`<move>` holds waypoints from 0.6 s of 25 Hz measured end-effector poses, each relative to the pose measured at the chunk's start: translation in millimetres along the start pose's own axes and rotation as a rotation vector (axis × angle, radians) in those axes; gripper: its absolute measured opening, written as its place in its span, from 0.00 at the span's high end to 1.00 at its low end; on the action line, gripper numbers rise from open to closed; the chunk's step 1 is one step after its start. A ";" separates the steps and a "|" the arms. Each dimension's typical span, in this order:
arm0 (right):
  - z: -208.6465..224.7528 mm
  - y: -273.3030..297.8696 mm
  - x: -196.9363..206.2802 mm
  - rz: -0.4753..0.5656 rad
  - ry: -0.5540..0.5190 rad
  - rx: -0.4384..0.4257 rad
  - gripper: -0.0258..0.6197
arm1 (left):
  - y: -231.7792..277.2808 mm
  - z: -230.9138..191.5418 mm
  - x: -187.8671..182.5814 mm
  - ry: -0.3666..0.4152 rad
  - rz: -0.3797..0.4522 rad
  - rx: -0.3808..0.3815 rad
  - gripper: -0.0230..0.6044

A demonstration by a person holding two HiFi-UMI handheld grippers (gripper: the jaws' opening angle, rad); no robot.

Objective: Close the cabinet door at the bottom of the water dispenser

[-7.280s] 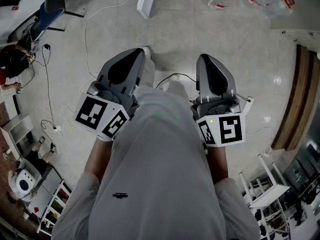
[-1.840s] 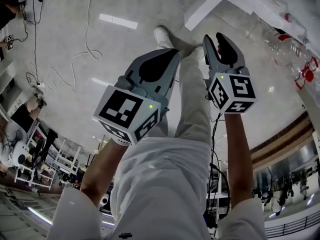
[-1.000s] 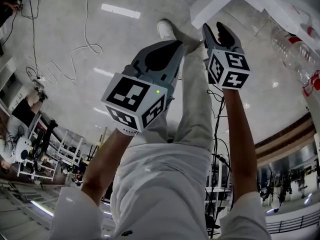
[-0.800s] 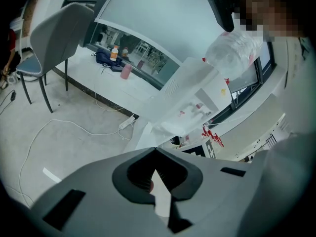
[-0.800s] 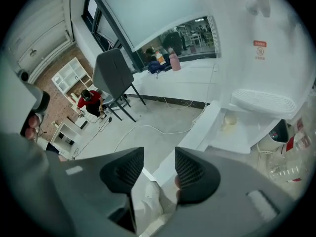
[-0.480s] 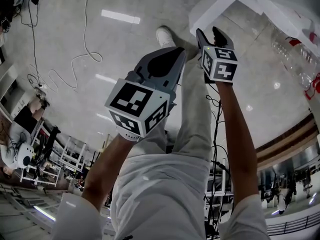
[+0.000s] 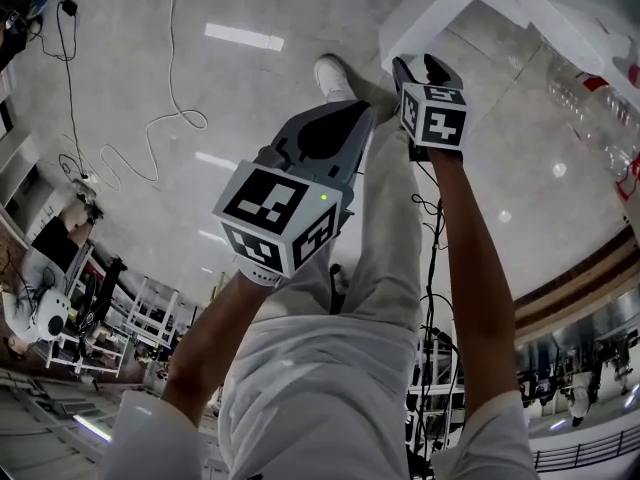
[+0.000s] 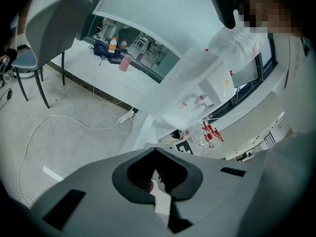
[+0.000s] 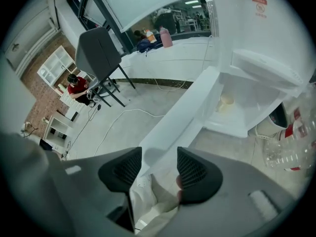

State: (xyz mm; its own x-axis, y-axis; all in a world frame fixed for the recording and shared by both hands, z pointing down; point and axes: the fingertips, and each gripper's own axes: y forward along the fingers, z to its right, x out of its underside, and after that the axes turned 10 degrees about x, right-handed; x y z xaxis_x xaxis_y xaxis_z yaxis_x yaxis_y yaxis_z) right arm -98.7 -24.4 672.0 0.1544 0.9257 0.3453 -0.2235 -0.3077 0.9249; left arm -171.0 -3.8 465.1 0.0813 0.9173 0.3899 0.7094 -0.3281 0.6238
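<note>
Above the pale floor [image 7: 250, 88], in the head view, a person stoops toward the cabinet door [image 7: 430, 8], which stands swung out from the foot of the water dispenser [image 7: 570, 8]. The right gripper [image 7: 420, 68] reaches down just short of the door's free edge. The left gripper [image 7: 358, 110] hangs farther from the door, beside the person's trouser leg [image 7: 390, 228], apparently the spare hand in a one-gripper push. A shoe [image 7: 333, 73] is planted near the door, and clear plastic bottles [image 7: 590, 88] lie beyond the door, by the dispenser.

From the left gripper view, the left gripper [image 8: 155, 152] shows its jaws tip to tip with nothing caught in them. It is aimed at the floor short of the door [image 8: 137, 132], whose white edge slants out from the dispenser.

From the right gripper view, the right gripper [image 9: 155, 169] has just been opening its jaws, which stand wide with their ribbed pads [image 9: 129, 169] bare. The door's [image 9: 187, 112] free edge lines up in the gap beyond them, untouched. Behind the door the cabinet compartment [image 9: 252, 102] gapes open, so the closing is not yet done. The spread jaws look set to bracket or shove the panel's edge and swing it home.
</note>
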 end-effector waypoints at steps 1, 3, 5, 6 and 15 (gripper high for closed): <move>1.6 2.5 1.5 -0.007 0.007 0.004 0.62 | 0.3 -0.1 0.1 0.004 -0.003 0.000 0.96; 4.7 5.1 2.3 -0.009 0.017 0.006 0.58 | 1.0 1.2 -0.4 0.013 -0.005 0.003 0.96; 7.1 4.0 3.0 -0.004 0.008 0.012 0.57 | 0.9 3.2 -0.3 0.019 -0.007 0.005 0.96; 8.2 2.8 4.0 -0.001 -0.004 0.019 0.57 | 0.5 4.0 0.0 0.021 -0.009 0.005 0.96; 30.9 -8.4 21.9 -0.021 -0.015 0.062 0.58 | 3.4 15.5 4.9 0.037 -0.021 0.013 0.96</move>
State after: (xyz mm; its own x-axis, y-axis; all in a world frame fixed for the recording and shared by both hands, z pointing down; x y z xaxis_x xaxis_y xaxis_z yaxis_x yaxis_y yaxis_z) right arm -63.7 -8.3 676.7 0.1729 0.9290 0.3273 -0.1603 -0.3013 0.9400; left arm -157.3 3.1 458.7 0.0407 0.9147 0.4020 0.7195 -0.3060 0.6234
